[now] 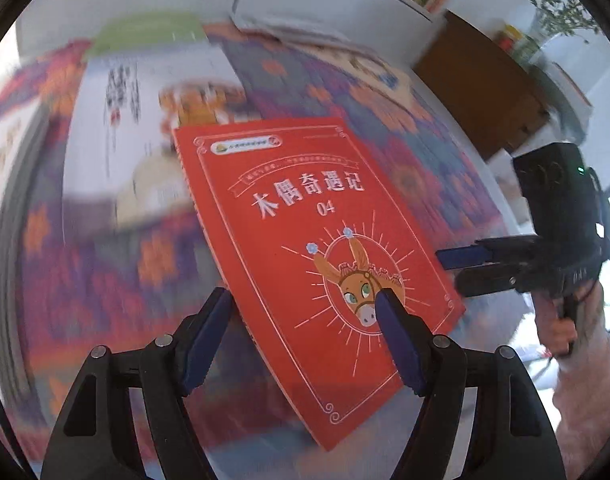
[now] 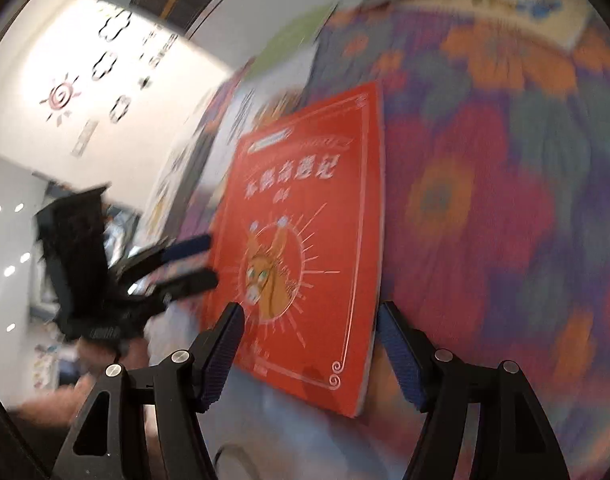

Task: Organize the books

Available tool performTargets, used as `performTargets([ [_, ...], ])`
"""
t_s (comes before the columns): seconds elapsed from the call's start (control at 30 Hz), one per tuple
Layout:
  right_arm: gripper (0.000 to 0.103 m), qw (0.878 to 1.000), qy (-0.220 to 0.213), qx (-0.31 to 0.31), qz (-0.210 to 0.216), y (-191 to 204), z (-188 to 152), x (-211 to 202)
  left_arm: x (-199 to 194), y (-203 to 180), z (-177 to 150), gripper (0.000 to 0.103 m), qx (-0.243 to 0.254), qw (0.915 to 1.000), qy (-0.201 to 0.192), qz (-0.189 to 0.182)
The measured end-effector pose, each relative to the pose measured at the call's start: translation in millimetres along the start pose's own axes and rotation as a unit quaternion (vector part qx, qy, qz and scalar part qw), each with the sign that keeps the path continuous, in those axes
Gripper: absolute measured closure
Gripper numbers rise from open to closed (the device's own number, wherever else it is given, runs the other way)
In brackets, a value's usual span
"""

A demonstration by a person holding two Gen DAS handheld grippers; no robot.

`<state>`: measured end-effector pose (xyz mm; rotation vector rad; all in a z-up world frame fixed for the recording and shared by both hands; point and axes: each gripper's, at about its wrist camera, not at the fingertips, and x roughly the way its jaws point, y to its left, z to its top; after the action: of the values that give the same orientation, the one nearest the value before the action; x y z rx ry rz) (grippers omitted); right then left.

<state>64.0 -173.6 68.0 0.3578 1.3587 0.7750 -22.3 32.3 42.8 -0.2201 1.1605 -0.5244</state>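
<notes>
Both your left claw (image 1: 305, 304) and right claw (image 2: 309, 316) clamp the red book (image 1: 305, 248) by opposite edges, steadying its lift.

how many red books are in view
1. The red book with a donkey on its cover is held between both grippers, above the flowered cloth. Blurred books behind it look white and green, not red.

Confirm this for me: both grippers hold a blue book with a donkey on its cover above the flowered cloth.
Not quite: the book is red, not blue, as the left wrist view shows sharply. The rest stands: the left gripper and right gripper each hold it, a donkey is on its cover, and the flowered cloth lies below.
</notes>
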Motion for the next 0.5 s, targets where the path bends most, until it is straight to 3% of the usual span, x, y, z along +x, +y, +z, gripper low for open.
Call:
performTargets([
  [0.07, 0.039, 0.999, 0.027, 0.022, 0.024, -5, -10, -1, 2, 8, -6, 0.037, -0.013, 0.9997, 0.017, -0.010],
  [0.13, 0.051, 0.999, 0.025, 0.039, 0.026, -17, -7, -3, 2, 14, -7, 0.044, -0.019, 0.9997, 0.010, -0.008],
  [0.2, 0.055, 0.998, 0.017, 0.050, 0.037, -27, 2, -3, 2, 17, -3, 0.045, -0.026, 0.9995, 0.011, -0.015],
  [0.43, 0.056, 0.995, 0.018, 0.053, 0.085, -36, 31, 13, 5, 33, 9, 0.058, -0.046, 0.9983, 0.012, -0.034],
  [0.5, 0.056, 0.995, 0.020, 0.043, 0.086, -33, 34, 16, 8, 42, 15, 0.066, -0.062, 0.9969, 0.012, -0.047],
])
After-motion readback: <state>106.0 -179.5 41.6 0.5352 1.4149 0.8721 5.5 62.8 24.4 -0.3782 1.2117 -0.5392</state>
